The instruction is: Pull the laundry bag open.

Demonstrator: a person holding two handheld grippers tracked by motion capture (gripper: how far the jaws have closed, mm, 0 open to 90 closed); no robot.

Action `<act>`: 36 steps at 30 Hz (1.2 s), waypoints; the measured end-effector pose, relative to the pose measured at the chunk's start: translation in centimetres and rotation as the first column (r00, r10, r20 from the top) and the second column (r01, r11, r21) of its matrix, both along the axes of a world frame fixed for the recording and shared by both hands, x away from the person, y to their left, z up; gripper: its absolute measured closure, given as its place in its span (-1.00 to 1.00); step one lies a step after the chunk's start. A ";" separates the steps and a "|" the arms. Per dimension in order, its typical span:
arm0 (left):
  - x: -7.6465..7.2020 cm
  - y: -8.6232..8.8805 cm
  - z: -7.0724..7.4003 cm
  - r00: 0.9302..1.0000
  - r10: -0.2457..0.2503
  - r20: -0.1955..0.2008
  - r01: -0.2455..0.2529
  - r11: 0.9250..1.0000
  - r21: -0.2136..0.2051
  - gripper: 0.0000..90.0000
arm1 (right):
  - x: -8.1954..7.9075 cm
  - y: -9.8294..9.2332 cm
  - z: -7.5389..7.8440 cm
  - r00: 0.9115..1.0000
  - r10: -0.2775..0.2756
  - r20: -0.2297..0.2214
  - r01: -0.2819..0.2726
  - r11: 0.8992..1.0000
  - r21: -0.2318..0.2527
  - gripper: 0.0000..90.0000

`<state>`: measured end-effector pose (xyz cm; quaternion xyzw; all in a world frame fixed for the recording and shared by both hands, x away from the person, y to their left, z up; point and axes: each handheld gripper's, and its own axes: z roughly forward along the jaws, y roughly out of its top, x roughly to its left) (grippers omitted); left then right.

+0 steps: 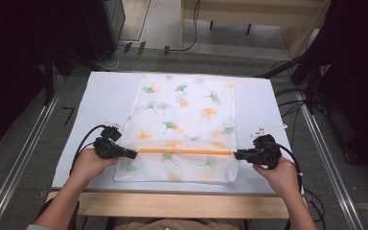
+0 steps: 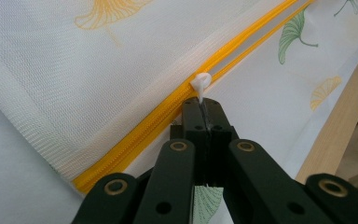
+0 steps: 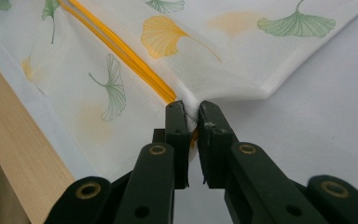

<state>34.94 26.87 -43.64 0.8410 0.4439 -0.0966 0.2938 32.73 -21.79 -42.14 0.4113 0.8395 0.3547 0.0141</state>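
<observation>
The mesh bag [image 1: 184,124] with its ginkgo-leaf print lies flat on the bench [image 1: 110,96], its orange zipper [image 1: 184,151] stretched between the 2 grippers. The left gripper [image 2: 200,112] has its fingers pressed together on the white zipper pull [image 2: 200,84] just beyond their tips. The right gripper [image 3: 192,114] pinches the bag's edge where the zipper ends, its fingers narrow.
</observation>
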 end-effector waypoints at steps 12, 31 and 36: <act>0.0 0.2 0.0 1.000 0.008 -0.006 -0.008 1.000 -0.010 1.00 | 0.0 0.0 0.0 1.000 0.001 -0.004 -0.001 1.000 0.001 0.89; 0.0 1.1 0.1 0.999 0.031 -0.010 -0.031 0.999 -0.016 1.00 | 0.0 0.0 0.0 1.000 0.003 -0.006 -0.003 1.000 -0.002 0.88; 0.0 1.1 0.1 1.000 0.027 -0.009 -0.027 1.000 0.000 1.00 | 0.0 0.0 0.0 1.000 0.003 -0.006 -0.003 1.000 -0.004 0.88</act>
